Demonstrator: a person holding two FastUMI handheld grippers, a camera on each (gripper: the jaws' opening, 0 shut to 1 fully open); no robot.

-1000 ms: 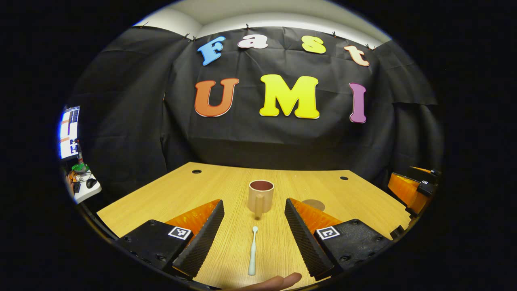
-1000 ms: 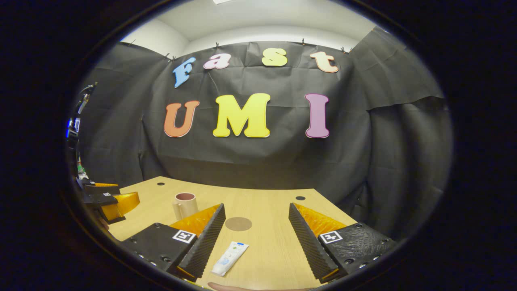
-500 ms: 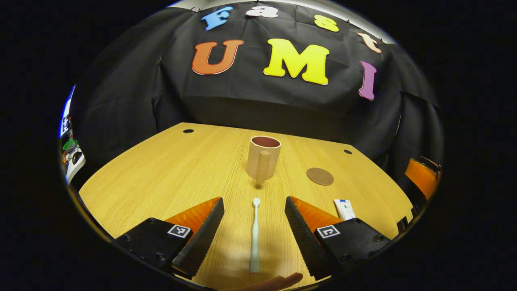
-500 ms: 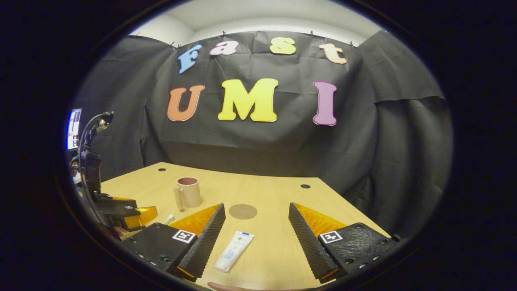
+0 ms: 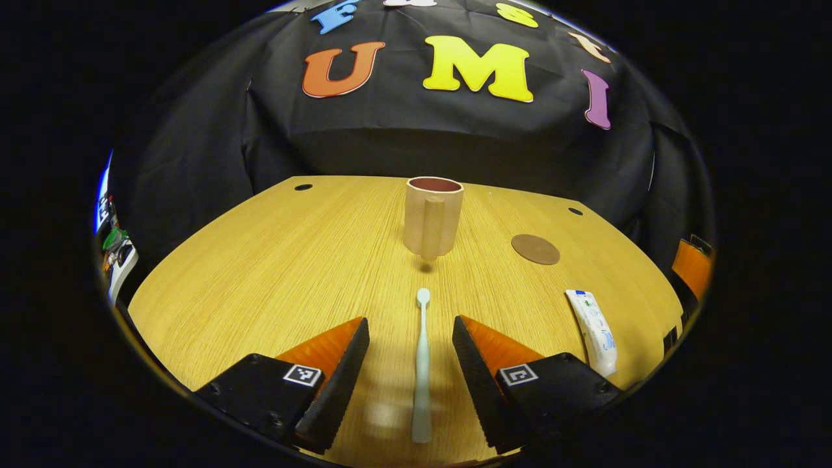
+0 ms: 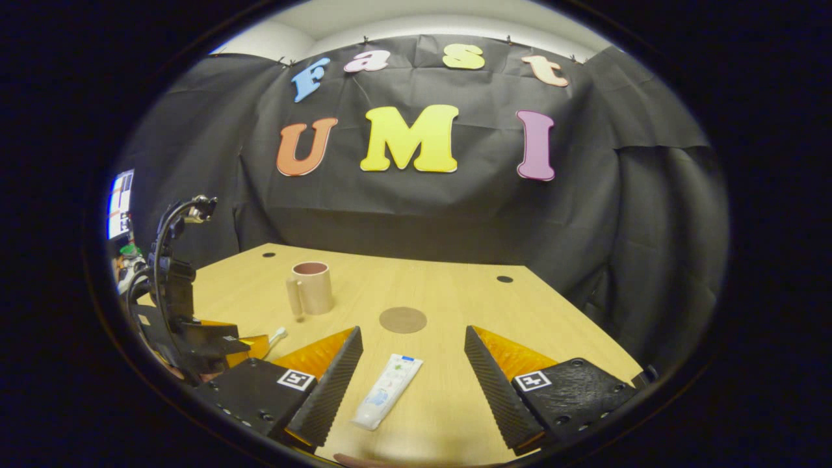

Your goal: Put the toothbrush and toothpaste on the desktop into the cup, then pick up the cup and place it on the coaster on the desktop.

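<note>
A pale toothbrush point(image 5: 422, 364) lies lengthwise on the wooden desktop point(image 5: 273, 260), head pointing at a beige cup point(image 5: 432, 216) whose handle faces me. My left gripper point(image 5: 409, 370) stands open just above the desk, one finger on each side of the brush handle, not touching it. A white toothpaste tube point(image 5: 593, 328) lies to the right, and a round brown coaster point(image 5: 535, 249) sits beyond it. In the right gripper view the toothpaste tube point(image 6: 387, 390) lies between the fingers of my open right gripper point(image 6: 411, 380), nearer the left one. The cup point(image 6: 311, 288), coaster point(image 6: 403, 319) and left gripper point(image 6: 214, 341) lie further off.
The desktop point(image 6: 455, 292) has small cable holes near its back corners point(image 5: 303, 187). Black cloth closes off the back and sides. A side table with small items and a screen point(image 6: 119, 211) stands far left, beyond the desk edge.
My left gripper has tilted down and dropped toward the desk, its fingers now flanking the toothbrush and slightly closer together. The right gripper has moved forward a little over the toothpaste.
</note>
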